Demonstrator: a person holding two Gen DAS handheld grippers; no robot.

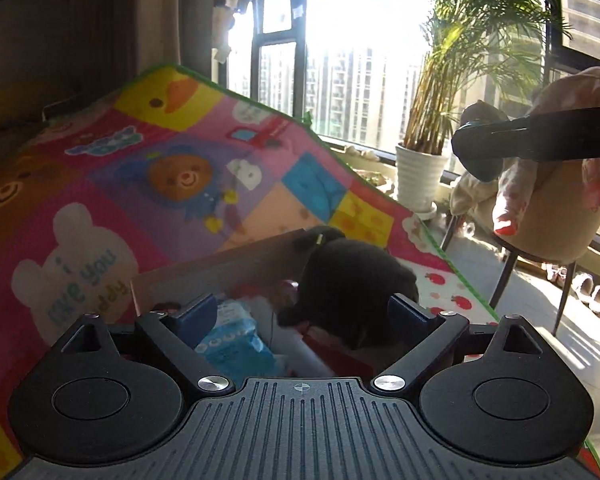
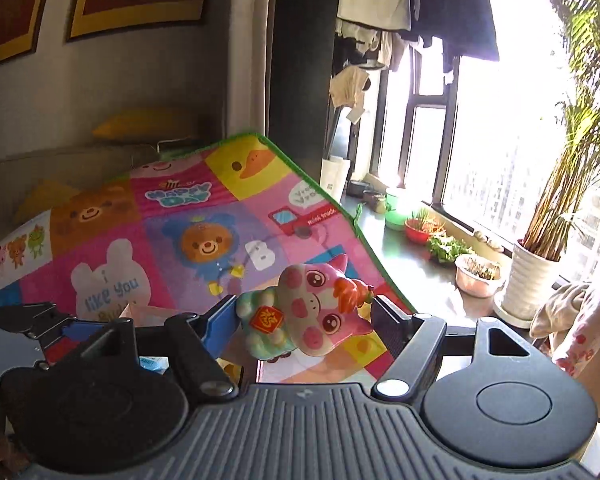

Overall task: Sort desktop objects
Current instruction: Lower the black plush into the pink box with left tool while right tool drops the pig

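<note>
My right gripper [image 2: 304,314] is shut on a pink and white pig figurine [image 2: 312,312] with an orange bow, held in the air above the colourful cartoon play mat [image 2: 160,240]. My left gripper [image 1: 300,316] is open above a cardboard box [image 1: 220,268]. Between its fingers hangs a black object [image 1: 348,284], and whether the pads touch it I cannot tell. A blue and white packet [image 1: 236,340] lies in the box. The left gripper also shows at the lower left of the right wrist view [image 2: 40,320].
The mat's green edge [image 1: 452,264] runs along the right. Beyond it stand a chair draped with clothes [image 1: 548,208], a potted palm in a white pot [image 1: 420,176] and small plant bowls on the sill [image 2: 476,276]. A black bar [image 1: 540,138] crosses the upper right.
</note>
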